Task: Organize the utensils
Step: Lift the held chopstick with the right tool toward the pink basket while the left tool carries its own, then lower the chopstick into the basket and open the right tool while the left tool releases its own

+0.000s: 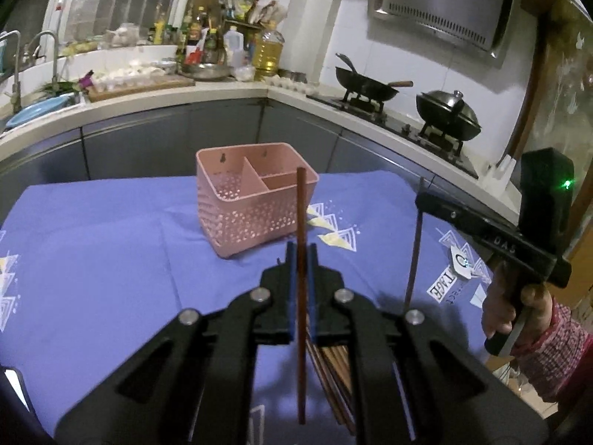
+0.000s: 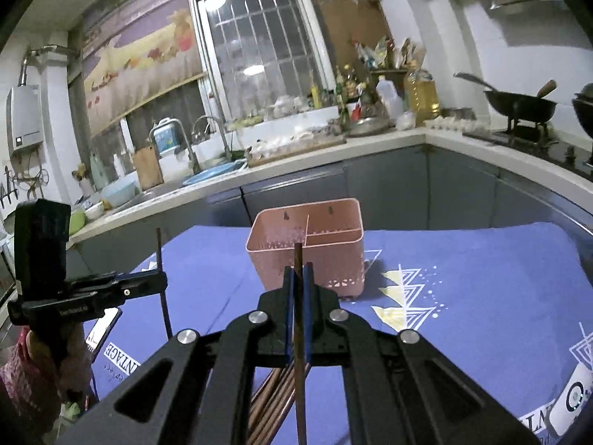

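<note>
Left view: looks from near, left of the right gripper (image 1: 420, 200), toward the far counter.
Right view: same facing, further right.
Shared: pink basket (image 1: 255, 200) (image 2: 307, 248), blue cloth (image 1: 111, 230) (image 2: 481, 278).

light: dim indoor, cool cast | glare: ceiling lamp reflected in window (image 2: 217, 2) | shadows: soft | edges: strong fisheye bending, black corners | focus: slightly soft

Pink perforated basket (image 1: 255, 200), brown chopsticks (image 1: 301, 259), blue cloth (image 1: 111, 241) with white-and-yellow triangle print.
</note>
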`<action>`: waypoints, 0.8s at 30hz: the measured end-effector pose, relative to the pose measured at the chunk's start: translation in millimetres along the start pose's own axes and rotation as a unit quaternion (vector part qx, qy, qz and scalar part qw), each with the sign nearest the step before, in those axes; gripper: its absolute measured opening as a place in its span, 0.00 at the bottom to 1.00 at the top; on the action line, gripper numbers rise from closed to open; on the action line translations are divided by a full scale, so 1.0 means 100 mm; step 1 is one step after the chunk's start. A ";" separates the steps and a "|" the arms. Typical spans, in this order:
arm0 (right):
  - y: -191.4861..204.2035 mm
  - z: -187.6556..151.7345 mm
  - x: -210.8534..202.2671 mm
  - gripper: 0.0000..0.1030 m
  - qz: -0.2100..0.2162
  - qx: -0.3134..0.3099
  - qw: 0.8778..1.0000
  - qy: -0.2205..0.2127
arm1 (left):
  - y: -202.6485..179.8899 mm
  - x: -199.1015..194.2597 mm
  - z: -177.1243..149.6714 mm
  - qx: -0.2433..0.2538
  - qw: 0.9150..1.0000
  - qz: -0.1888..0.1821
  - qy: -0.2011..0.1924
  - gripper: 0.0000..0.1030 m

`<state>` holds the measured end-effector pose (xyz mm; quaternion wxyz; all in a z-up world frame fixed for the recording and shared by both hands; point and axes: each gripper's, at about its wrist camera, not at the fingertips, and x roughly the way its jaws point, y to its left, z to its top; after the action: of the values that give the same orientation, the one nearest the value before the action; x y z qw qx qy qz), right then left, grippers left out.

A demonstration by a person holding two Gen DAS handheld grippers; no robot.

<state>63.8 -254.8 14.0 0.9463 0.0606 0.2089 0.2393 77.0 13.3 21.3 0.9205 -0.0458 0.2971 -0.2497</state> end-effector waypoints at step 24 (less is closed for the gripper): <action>0.39 1.70 0.46 0.05 0.024 -0.037 0.989 -0.144 | -0.09 -0.41 1.79 0.048 0.980 0.053 -0.184 0.04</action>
<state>156.5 -201.3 159.3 0.9620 0.0643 0.0601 0.2586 147.0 14.0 191.6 0.9725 -0.0312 0.1125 -0.2014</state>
